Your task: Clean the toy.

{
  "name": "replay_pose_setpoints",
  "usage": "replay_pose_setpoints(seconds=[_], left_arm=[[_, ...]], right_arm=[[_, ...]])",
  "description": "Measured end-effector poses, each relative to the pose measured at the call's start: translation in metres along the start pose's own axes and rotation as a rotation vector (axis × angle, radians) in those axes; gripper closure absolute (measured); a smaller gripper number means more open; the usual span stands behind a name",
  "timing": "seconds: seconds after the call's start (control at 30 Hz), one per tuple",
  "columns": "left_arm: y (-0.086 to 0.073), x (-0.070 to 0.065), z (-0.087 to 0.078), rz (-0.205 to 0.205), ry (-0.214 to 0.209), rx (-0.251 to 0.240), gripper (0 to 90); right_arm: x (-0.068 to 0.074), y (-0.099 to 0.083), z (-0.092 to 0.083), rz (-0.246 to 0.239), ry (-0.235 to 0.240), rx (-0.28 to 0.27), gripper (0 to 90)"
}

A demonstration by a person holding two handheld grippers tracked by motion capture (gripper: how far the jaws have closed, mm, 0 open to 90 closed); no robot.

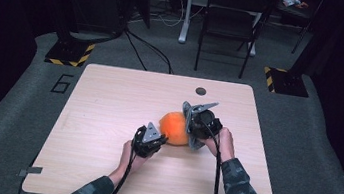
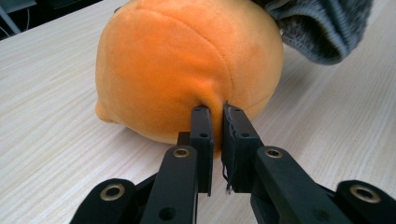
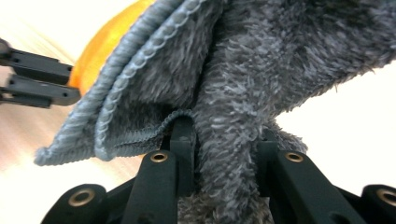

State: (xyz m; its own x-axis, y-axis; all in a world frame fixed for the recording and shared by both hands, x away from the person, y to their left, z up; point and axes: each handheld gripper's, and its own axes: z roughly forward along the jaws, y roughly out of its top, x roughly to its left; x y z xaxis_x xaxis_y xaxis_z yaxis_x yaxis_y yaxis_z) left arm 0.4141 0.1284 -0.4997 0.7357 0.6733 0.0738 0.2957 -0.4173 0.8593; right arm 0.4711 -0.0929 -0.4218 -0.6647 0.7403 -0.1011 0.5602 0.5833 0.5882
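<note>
Fingers (image 2: 201, 135) of the left gripper (image 2: 216, 140) are drawn close together and pinch a small fold of the round orange plush toy (image 2: 187, 65) at its near lower edge, with only a thin gap left between the pads. From the high view this left gripper (image 1: 153, 139) sits at the toy's (image 1: 174, 126) near-left side, low over the pale wooden table (image 1: 108, 104).

Just beyond the toy, up and to the right of those fingers, lies the fuzzy grey knitted cloth (image 2: 317, 28), touching the toy's far side.

Fingers (image 3: 183, 144) of the right gripper (image 3: 224, 154) clamp a thick bunch of that grey cloth (image 3: 261, 70) between them, and its ribbed hem folds over the left finger. To their left the orange toy (image 3: 98, 42) peeks out from under the cloth, with the other gripper's black jaws touching it. Seen from above, the right gripper (image 1: 195, 125) is pressed against the toy's right side, roughly mid-table.
</note>
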Motion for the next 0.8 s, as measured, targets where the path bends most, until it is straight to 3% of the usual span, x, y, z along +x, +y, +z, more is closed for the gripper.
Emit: replay_pose_setpoints(seconds=[0.07, 0.13, 0.2, 0.33, 0.47, 0.57, 0.67, 0.8], left_arm=[[0.001, -0.001, 0.000, 0.010, 0.006, 0.007, 79.0], [0.001, -0.003, 0.001, 0.012, 0.004, 0.031, 69.7], [0.002, -0.006, 0.002, 0.006, 0.008, 0.046, 60.8], [0.004, -0.010, 0.002, 0.046, 0.085, 0.059, 50.0], [0.004, -0.008, 0.004, 0.049, 0.139, 0.053, 43.9], [0.005, -0.011, 0.006, 0.076, 0.163, 0.047, 42.6], [0.007, -0.014, 0.010, 0.110, 0.192, 0.014, 43.6], [0.006, -0.016, 0.015, 0.112, 0.183, 0.006, 61.4]], right_arm=[[0.000, -0.002, 0.004, -0.004, -0.021, -0.018, 69.8], [-0.001, -0.003, 0.006, 0.022, -0.036, -0.034, 69.7], [-0.002, -0.003, 0.007, 0.016, -0.050, -0.035, 69.6], [-0.004, -0.003, 0.009, 0.027, -0.058, -0.044, 69.6], [-0.009, -0.005, 0.010, 0.040, -0.048, -0.049, 69.5], [-0.008, -0.005, 0.010, 0.063, -0.039, -0.043, 69.5], [-0.008, -0.005, 0.011, 0.051, -0.036, -0.051, 69.5], [-0.008, -0.005, 0.010, 0.045, -0.035, -0.049, 69.4]])
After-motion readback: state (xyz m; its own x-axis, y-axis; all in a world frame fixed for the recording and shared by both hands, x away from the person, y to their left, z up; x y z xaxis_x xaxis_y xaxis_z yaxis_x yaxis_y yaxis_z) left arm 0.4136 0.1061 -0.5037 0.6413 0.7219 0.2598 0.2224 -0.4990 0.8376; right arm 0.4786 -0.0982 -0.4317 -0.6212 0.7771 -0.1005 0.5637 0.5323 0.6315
